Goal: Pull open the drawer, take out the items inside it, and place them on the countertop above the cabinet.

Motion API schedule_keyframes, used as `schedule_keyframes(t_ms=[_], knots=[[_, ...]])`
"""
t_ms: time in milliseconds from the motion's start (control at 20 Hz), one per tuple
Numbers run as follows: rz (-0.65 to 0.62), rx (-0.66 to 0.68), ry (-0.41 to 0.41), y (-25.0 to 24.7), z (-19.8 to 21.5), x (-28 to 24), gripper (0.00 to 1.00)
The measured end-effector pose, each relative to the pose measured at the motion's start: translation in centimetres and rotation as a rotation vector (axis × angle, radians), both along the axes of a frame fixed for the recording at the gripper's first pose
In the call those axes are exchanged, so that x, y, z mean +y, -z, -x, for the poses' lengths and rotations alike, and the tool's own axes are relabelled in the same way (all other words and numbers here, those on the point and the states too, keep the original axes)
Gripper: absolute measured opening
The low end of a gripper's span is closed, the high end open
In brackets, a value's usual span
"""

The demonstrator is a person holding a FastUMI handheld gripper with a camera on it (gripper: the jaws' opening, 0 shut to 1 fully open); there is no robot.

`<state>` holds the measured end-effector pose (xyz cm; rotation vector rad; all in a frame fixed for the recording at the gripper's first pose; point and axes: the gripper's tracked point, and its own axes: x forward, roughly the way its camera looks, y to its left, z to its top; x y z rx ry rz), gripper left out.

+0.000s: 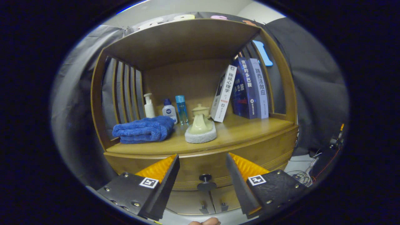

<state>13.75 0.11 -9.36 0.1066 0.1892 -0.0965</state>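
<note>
A wooden cabinet faces me, its drawer front (pixel 200 167) closed under the countertop (pixel 243 131). A dark round knob (pixel 205 182) sticks out of the drawer, low between my fingers and a little beyond them. My gripper (pixel 202 159) stands open with nothing between its fingers, pointed at the drawer front. The drawer's contents are hidden.
On the countertop lie a folded blue towel (pixel 143 129), three small bottles (pixel 168 110), a pale teapot (pixel 200 123) on a grey pad, and leaning books (pixel 243 90). Two small cabinet doors with knobs (pixel 214 207) sit below the drawer. Cables (pixel 301 176) lie on the floor beside the cabinet.
</note>
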Motion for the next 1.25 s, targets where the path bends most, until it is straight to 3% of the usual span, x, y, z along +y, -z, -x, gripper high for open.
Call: schedule_keyframes(t_ms=[450, 800, 1250], knots=[[0.13, -0.108, 0.035, -10.6, 7.2, -1.0, 0.88], [0.167, -0.188, 0.094, -15.8, 12.4, -2.3, 0.89], [0.158, -0.167, 0.181, -15.3, 16.9, -4.7, 0.88]])
